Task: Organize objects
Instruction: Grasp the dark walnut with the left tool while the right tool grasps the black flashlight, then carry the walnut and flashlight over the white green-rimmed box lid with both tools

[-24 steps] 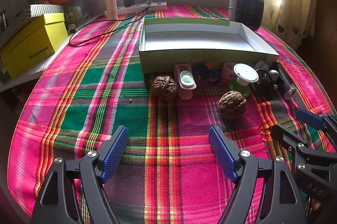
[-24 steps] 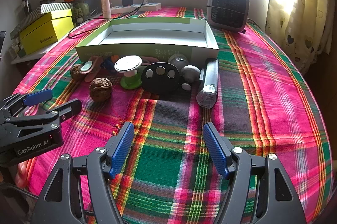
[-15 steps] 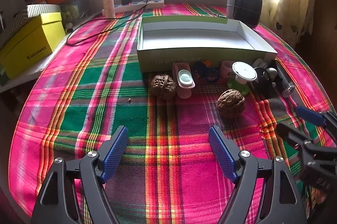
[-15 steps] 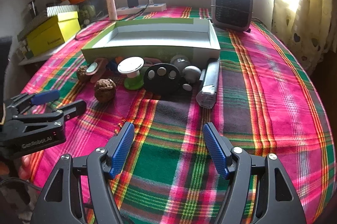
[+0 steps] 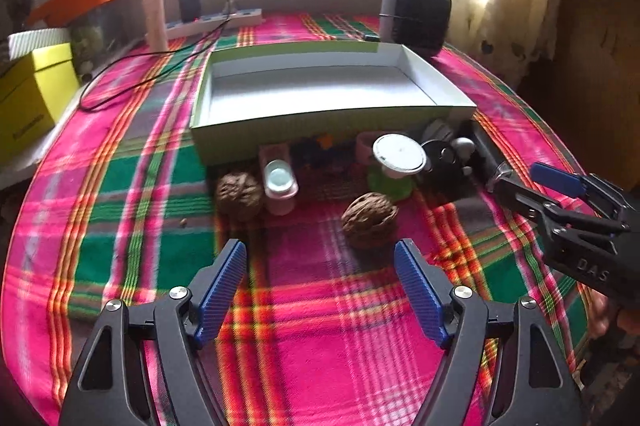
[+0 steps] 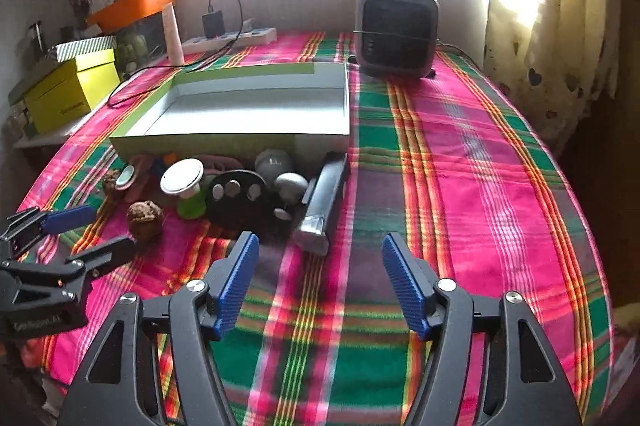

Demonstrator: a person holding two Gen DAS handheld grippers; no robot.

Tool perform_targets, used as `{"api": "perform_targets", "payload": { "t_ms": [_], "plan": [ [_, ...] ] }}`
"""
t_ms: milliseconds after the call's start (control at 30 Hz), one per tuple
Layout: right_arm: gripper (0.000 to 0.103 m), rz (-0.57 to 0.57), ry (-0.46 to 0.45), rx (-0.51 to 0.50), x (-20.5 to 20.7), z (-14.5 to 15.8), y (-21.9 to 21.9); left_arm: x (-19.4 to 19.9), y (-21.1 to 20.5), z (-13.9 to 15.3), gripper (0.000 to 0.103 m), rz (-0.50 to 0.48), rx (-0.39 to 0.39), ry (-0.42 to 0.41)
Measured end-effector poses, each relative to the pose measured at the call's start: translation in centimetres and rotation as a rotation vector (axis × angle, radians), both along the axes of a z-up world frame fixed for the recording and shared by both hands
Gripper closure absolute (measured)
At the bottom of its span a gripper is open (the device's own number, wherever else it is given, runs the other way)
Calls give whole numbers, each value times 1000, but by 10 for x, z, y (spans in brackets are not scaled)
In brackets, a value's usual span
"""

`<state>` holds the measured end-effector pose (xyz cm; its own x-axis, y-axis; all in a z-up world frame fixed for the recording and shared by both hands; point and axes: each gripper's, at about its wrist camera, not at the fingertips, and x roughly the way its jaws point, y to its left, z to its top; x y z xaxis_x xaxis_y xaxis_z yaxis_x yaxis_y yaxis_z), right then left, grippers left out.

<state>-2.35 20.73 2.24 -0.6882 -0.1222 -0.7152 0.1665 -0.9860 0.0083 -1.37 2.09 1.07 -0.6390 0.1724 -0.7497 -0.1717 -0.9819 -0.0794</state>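
Looking at barely started here: tray (image 5: 320, 98) has nothing in it, walnuts (image 5: 370, 220) and the other bits all sit on the cloth just in front, left gripper (image 5: 320, 282) and right gripper (image 6: 318, 278) both spread wide, holding nothing.

We are seeing two brown walnuts (image 5: 370, 220), a white-capped green spool (image 5: 394, 166) and a black disc (image 6: 236, 196) lying clustered before the empty green tray (image 5: 320, 130).

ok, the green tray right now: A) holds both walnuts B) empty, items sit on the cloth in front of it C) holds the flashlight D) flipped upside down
B: the green tray shows only its bare white floor, while the walnuts and the flashlight lie on the cloth in front of it.
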Motion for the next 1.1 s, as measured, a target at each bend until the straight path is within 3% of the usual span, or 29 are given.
{"api": "perform_targets", "payload": {
  "t_ms": [233, 433, 500, 567, 700, 1100],
  "plan": [
    [44, 9, -36, -3, -17, -5, 2, -12, 6, -4, 29, -5, 5, -28],
    [55, 9, -59, -19, -29, -7, 5, -16, 11, -4, 32, -12, -16, -20],
    [58, 19, -58, -16, -30, -6, 3, -16, 12, -4, 35, -15, -16, -19],
    [63, 18, -62, -13, -32, -6, 2, -18, 13, -3, 45, -17, -22, -20],
    [73, 31, -81, -10, -36, -9, 0, -19, 14, -3, 49, -20, -32, -19],
    [78, 31, -81, -25, -34, -8, 1, -19, 11, -1, 75, -8, -31, -23]
  ]
}}
